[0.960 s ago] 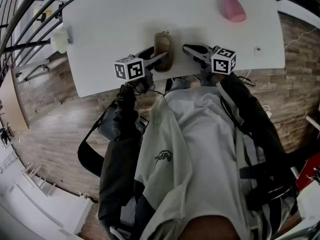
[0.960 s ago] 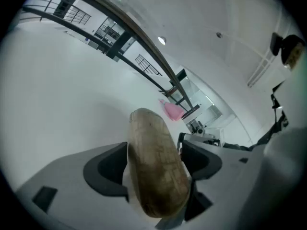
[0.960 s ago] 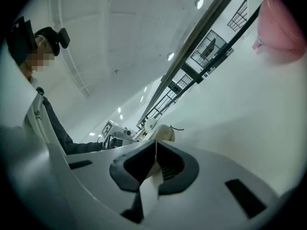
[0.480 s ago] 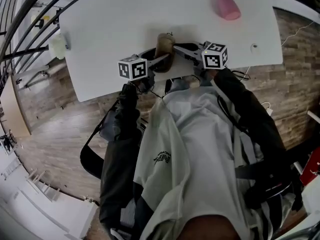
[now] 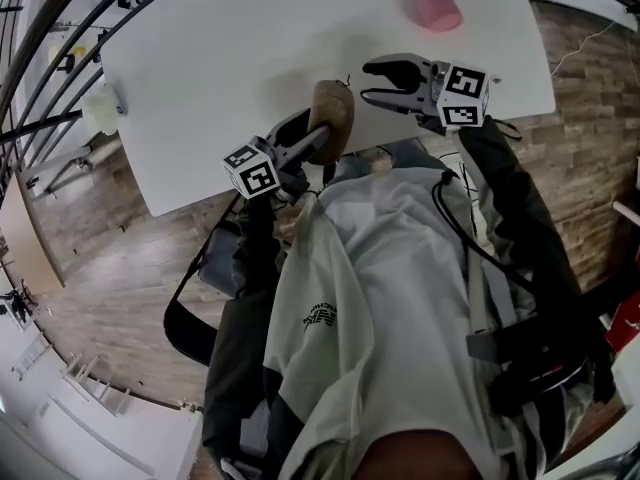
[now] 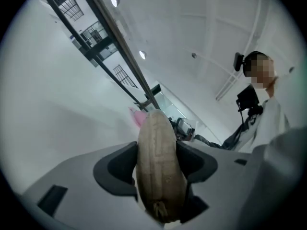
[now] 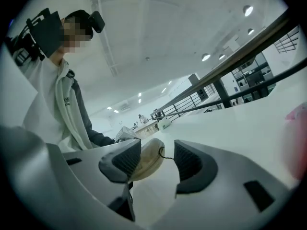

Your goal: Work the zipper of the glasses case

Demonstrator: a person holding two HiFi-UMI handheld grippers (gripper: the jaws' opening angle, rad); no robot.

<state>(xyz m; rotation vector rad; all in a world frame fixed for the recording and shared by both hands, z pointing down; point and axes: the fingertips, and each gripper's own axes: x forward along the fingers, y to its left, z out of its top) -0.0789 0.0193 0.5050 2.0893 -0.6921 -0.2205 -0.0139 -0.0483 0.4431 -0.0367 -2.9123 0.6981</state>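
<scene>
My left gripper [image 5: 312,144]: jaws closing, pads against the glasses case [image 5: 332,111]. My right gripper [image 5: 372,81]: jaws opening, nothing between.

— What colour was that glasses case [image 5: 331,116]?
— Tan all over! The table [image 5: 200,58] was plain white, the bottle [image 5: 432,3] pink.
— And the floor [image 5: 120,268]?
— Brown wood planks, streaky grain.

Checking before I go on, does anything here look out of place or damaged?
Nothing stands out. The tan oval fabric glasses case looks intact, clamped between the closing jaws of the left hand-held gripper.
</scene>
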